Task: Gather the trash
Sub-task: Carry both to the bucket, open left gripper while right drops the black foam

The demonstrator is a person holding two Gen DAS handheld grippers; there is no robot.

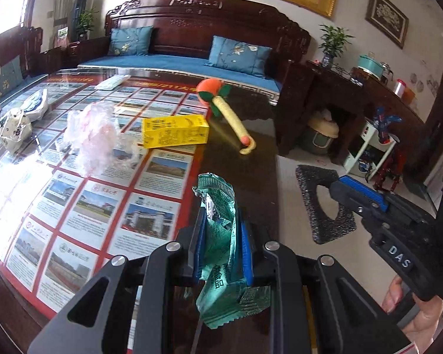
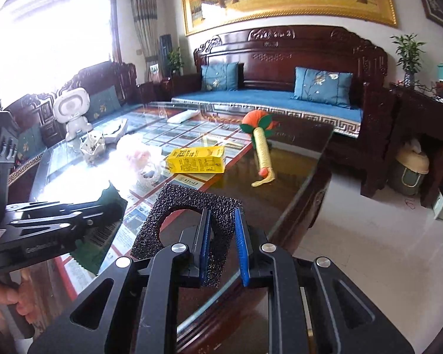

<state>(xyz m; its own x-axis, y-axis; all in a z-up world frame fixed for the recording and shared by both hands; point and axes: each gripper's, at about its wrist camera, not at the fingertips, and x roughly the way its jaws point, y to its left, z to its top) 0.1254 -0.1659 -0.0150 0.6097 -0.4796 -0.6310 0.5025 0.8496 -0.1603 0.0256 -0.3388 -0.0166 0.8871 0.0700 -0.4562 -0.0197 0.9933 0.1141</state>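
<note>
Left tongs (image 1: 221,236) are clamped on a crumpled green wrapper (image 1: 218,236), squeezed between the two blue pads. The wrapper's long axis runs roughly along the tongs' fingers: one crinkled end sticks out forward past the tips, the other end hangs back below the pads toward the camera.

Right tongs (image 2: 221,244) are nearly closed. A black foam piece (image 2: 189,206) with a round hole in it sits against the left pad and it's lifted off the table (image 2: 280,183), so it looks gripped, though in the right wrist view I can't see the right pad actually touching it. In the left wrist view the same foam (image 1: 316,194) hangs off those tongs' tips (image 1: 336,187), flat face toward the camera, out beyond the table's edge over the floor.

Still on the table, ahead of both tongs: a yellow carton (image 1: 174,131) lying on its side, long axis across the view. Just left of it is a scrunched clear plastic bag (image 1: 94,138). Farther ahead and right of the carton lies a yellow-handled toy with an orange head (image 1: 227,112), head pointing away from the tongs.
</note>
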